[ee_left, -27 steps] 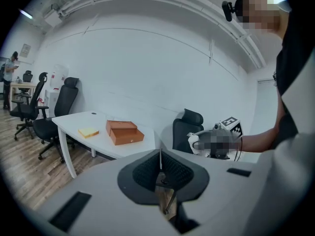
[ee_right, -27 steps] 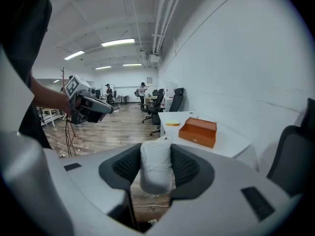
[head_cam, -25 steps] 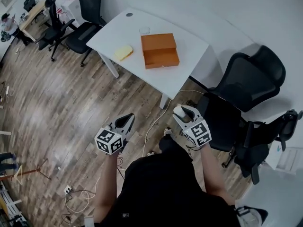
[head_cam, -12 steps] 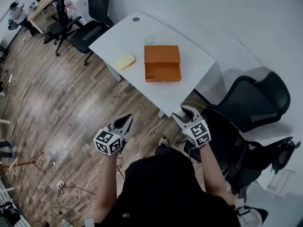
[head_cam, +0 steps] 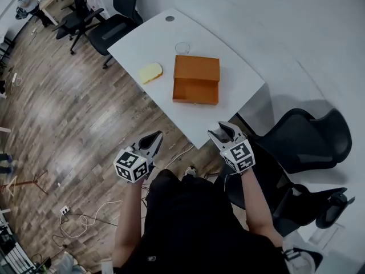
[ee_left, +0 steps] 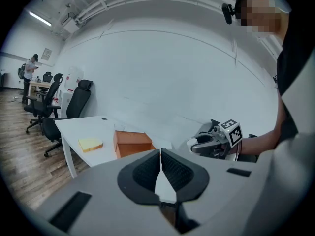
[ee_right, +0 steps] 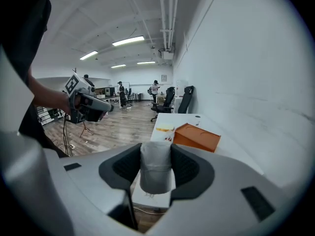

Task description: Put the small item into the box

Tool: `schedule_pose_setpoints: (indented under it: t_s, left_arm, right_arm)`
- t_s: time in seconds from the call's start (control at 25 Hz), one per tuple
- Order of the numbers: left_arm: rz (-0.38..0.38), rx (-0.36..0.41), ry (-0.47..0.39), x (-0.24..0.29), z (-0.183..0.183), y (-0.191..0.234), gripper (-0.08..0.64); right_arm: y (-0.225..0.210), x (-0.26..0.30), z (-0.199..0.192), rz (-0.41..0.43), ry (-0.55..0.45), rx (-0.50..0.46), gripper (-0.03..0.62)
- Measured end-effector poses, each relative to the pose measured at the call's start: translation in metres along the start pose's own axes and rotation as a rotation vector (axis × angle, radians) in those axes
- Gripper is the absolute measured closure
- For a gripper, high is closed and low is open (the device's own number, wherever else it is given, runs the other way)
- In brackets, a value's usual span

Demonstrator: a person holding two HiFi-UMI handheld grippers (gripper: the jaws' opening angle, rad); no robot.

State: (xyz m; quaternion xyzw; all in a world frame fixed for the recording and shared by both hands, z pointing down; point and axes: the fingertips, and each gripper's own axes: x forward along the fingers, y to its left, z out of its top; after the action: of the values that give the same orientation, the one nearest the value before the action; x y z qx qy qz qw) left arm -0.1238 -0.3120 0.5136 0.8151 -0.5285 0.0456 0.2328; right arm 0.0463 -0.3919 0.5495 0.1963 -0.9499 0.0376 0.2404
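In the right gripper, a small grey-white item sits between the two jaws. The jaws press on it from both sides, so the item is held tight. It stands upright, like a little tube, and its top sticks up past the dark pads.

The left gripper holds nothing. Its jaws are closed together, tip to tip.

Both grippers are in the air in front of the person, side by side but apart. The right one is near the closest corner of the white table. The left one is over the wooden floor.

On the table lies an orange box. It is open. The box is ahead of the grippers and well apart from the held item. A yellow block lies to the left of the box. A clear cup stands just behind the box.
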Motion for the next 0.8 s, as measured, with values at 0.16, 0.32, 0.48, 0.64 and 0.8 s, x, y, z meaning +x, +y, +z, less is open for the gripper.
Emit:
schedule_pose_setpoints:
  t_s: [0.16, 0.32, 0.48, 0.64, 0.8]
  left_arm:
    - [-0.006, -0.019, 0.013, 0.01, 0.003, 0.013, 0.546]
    - [-0.04, -0.027, 0.03, 0.03, 0.006, 0.031, 0.546]
    - [-0.091, -0.038, 0.049, 0.055, 0.012, 0.057, 0.546]
    - [-0.154, -0.009, 0.064, 0.086, 0.033, 0.079, 0.546]
    - [-0.203, 0.003, 0.073, 0.107, 0.054, 0.106, 0.546]
  right_arm:
    - [-0.006, 0.019, 0.009, 0.012, 0.009, -0.008, 0.422]
    - [-0.016, 0.037, 0.016, 0.003, 0.017, -0.005, 0.422]
    - [-0.031, 0.06, 0.022, -0.028, 0.031, 0.011, 0.422]
    - [-0.051, 0.083, 0.025, -0.06, 0.055, 0.031, 0.422]
    - [-0.067, 0.117, 0.026, -0.081, 0.082, 0.069, 0.422]
